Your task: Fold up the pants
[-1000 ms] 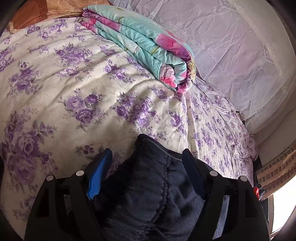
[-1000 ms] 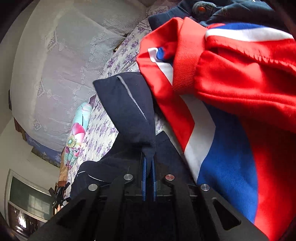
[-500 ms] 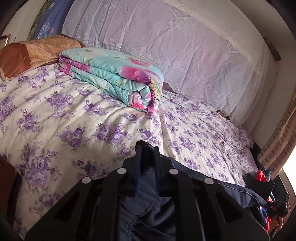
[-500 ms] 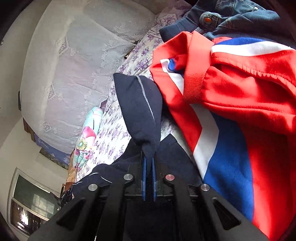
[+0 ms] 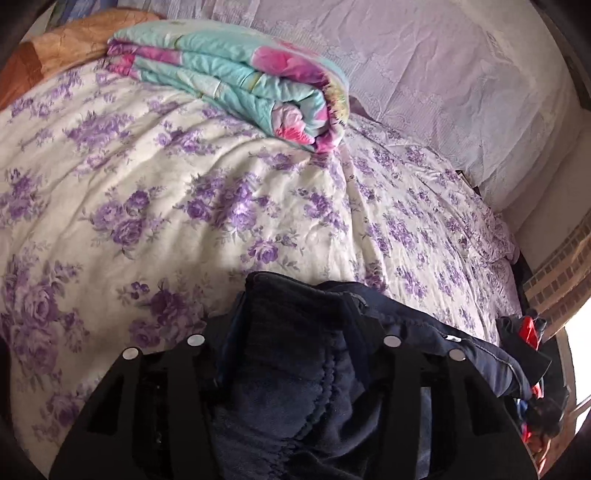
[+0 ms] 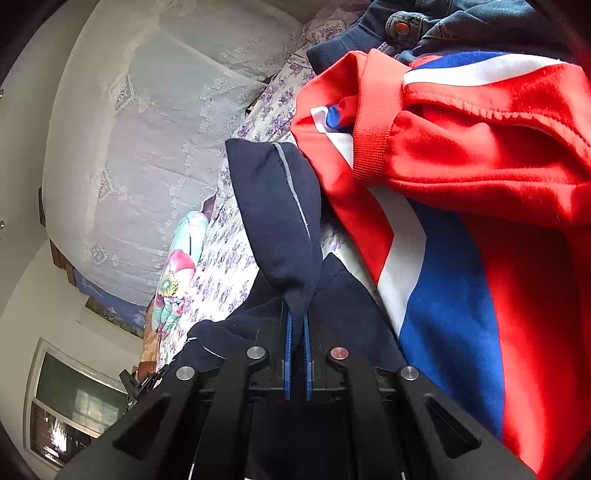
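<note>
My left gripper [image 5: 295, 332] sits low over the near edge of the bed [image 5: 155, 192], its jaws part spread and just opened wider after a squeeze. The dark navy pants [image 5: 288, 369] bunch thickly between the 2 jaws, the gathered waistband filling the gap; whether the jaws press on the cloth I cannot tell, since the fabric hides them. From there the pants run off to the right along the near side of the floral sheet.

My right gripper [image 6: 297, 325] has its jaws pressed together, pinching a fold of the pants [image 6: 280, 221]; a peaked flap of navy cloth with a thin pale seam line stands up from the blue pads [image 6: 288, 350]. Just to the right of that flap lies a red garment [image 6: 480, 166] with white and blue stripes, touching the pants, and beyond it, at the far edge, a pair of blue jeans [image 6: 406, 26] with a metal button.

Far on the bed, a folded turquoise and pink quilt [image 5: 240, 77] lies on the sheet, with an orange-brown pillow [image 5: 66, 48] at the far left. A pale lace cover [image 5: 443, 81] hangs behind the bed.
</note>
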`<state>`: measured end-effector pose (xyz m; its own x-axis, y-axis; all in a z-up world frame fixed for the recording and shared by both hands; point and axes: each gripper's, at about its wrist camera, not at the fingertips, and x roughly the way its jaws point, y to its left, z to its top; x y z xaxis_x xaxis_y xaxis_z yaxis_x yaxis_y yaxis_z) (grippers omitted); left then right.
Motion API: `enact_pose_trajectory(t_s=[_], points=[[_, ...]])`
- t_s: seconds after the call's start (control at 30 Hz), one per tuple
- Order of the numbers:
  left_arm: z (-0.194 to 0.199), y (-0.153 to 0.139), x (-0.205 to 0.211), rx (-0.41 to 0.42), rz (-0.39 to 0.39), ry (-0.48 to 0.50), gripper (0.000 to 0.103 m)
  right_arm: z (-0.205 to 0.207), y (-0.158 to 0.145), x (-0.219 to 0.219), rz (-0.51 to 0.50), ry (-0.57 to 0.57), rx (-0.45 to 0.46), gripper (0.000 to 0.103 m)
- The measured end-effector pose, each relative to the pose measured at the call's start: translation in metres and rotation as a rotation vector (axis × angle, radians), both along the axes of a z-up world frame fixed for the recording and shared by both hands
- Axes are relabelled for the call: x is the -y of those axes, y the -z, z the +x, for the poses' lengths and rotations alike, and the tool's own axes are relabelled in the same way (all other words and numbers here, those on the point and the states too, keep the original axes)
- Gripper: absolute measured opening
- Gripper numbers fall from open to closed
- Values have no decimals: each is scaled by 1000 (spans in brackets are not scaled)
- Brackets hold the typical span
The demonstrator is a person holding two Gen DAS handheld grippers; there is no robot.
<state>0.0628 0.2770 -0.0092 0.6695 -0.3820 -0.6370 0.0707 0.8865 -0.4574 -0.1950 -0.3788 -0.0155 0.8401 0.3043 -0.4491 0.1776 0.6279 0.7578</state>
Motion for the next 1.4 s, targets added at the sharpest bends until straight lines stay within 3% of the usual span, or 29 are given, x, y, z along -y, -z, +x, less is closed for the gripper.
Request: enact_pose_trajectory(t_s=[0.03,0.13,0.2,0.3,0.4,0.5,0.57,0.63,0.77,0.93,0.97,1.0,1.07,1.2,1.27,1.33,1.4], points=[[-8,-8,2,51,26,-14,26,-2,-2,0,0,1,6,6],[-43,-36,-1,208,27,-64,19,-14,-12,-1,-3,-1,33,6],[-70,-52,-9,291,-42,-88,13,-30,-30,-2,-39,17,68,3],[-107,-72,-24,376,-167,-93,13,-65,-67,-2,-108,53,171,0],[-126,-86,-24,442,-146,-86,13,-74,-94,-7,-238,48,167,0],[-125,-78,-21,431,-154,-86,13,-58,-80,-6,-207,52,66,6],[-127,-67,-20,421,-174,-86,13,-50,-59,-3,-123,55,21,32],[-131,-58,-20,420,-186,-94,13,-46,-46,0,-116,111,-23,42],[-144,-51,-27,415,-238,-95,13,-27,-27,12,-77,142,-85,42],[-153,-54,-30,426,-240,-105,13,15,-3,13,-61,99,-143,40],[-154,-54,-31,427,-240,-106,13,22,0,11,-74,75,-143,19],[-155,-55,-31,428,-237,-112,13,25,1,8,-89,69,-135,3],[-159,-59,-34,436,-236,-123,13,15,-14,1,-101,77,-56,4],[-177,-74,-45,483,-261,-149,12,-38,-82,-8,-86,50,203,4],[-191,-81,-48,515,-262,-165,12,-66,-110,-16,-131,56,292,4],[-206,-83,-53,548,-258,-192,13,-84,-125,-19,-191,64,328,4],[-212,-81,-60,559,-279,-207,13,-84,-119,-18,-187,65,305,4]])
